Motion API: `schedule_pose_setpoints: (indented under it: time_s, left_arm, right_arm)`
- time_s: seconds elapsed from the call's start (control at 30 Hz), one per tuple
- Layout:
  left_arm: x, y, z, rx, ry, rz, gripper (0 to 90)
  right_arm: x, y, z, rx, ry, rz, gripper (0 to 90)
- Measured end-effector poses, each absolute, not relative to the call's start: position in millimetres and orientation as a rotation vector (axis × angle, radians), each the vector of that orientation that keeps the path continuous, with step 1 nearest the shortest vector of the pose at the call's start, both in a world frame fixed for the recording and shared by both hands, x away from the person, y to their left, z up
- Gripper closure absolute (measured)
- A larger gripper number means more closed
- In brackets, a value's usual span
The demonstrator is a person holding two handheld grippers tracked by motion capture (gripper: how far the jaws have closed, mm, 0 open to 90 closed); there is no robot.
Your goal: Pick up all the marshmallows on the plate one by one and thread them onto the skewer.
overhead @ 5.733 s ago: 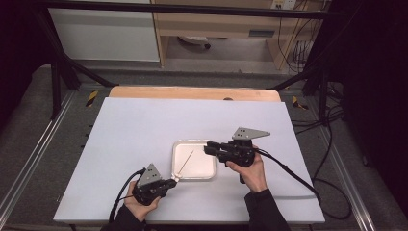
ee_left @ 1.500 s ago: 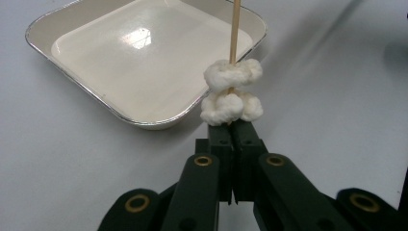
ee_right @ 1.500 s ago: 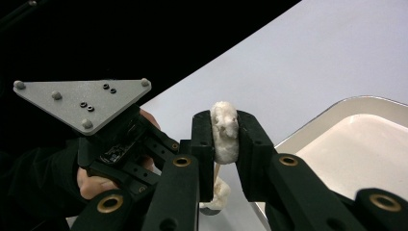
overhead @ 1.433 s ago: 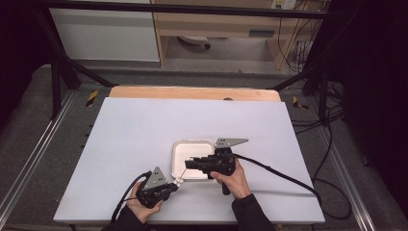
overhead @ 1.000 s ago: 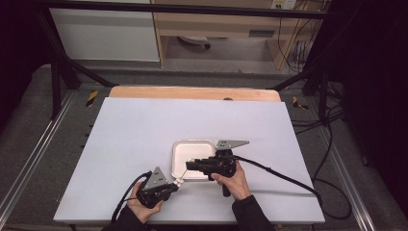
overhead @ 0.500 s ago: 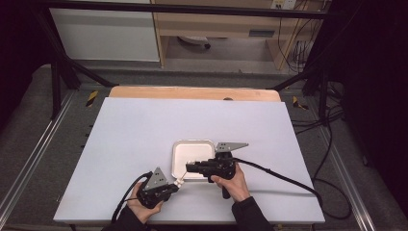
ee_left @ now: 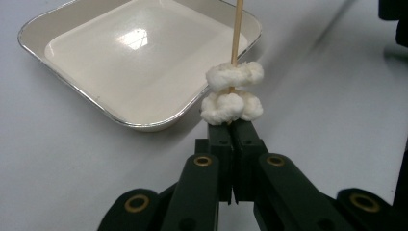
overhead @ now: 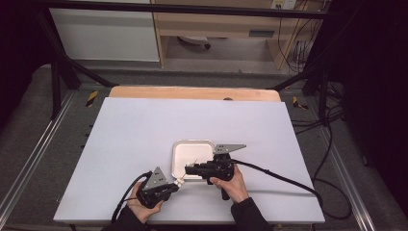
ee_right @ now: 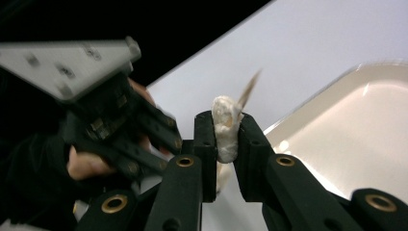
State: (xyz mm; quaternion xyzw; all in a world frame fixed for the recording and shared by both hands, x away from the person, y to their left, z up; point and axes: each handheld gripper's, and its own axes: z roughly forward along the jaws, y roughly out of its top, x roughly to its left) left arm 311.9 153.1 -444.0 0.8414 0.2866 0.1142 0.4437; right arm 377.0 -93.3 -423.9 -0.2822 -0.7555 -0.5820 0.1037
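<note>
While the left hand-held gripper [ee_left: 233,132] is clamped tight on the lower end of a wooden skewer [ee_left: 235,33] that rises straight up from its jaws, two white marshmallows [ee_left: 232,94] sit stacked on the stick just above the tips, beside the near corner of the cream tray [ee_left: 72,43] on the white surface [overhead: 144,125]. The right hand-held gripper [ee_right: 225,137] is closed on another white marshmallow [ee_right: 226,127], with what seems to be the skewer's blurred tip behind it.
</note>
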Motion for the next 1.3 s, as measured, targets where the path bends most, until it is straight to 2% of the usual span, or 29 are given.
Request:
schedule_pose_setpoints:
  time_s: [0.1, 0.4, 0.47, 0.63, 0.7, 1.07, 1.3]
  left_arm:
    - [310, 150, -438, 2.086, 0.691, 0.333, 88.5]
    - [314, 154, -441, 2.068, 0.723, 0.298, 88.3]
    - [315, 156, -441, 2.062, 0.732, 0.300, 88.3]
    - [315, 158, -441, 2.042, 0.747, 0.301, 88.3]
    - [315, 160, -440, 2.021, 0.761, 0.310, 88.3]
    - [318, 166, -438, 2.004, 0.783, 0.307, 88.3]
    - [319, 167, -438, 2.005, 0.798, 0.300, 88.2]
  right_arm:
    - [376, -86, -437, -0.824, -2.229, -1.652, 80.6]
    - [376, -84, -438, -0.865, -2.243, -1.666, 74.4]
    - [376, -85, -436, -0.882, -2.243, -1.677, 61.4]
    - [374, -89, -428, -0.906, -2.288, -1.690, 50.3]
    - [373, -90, -427, -0.921, -2.306, -1.679, 43.3]
    - [373, -104, -432, -1.017, -2.434, -1.658, 19.9]
    - [374, -131, -436, -1.077, -2.555, -1.633, 9.4]
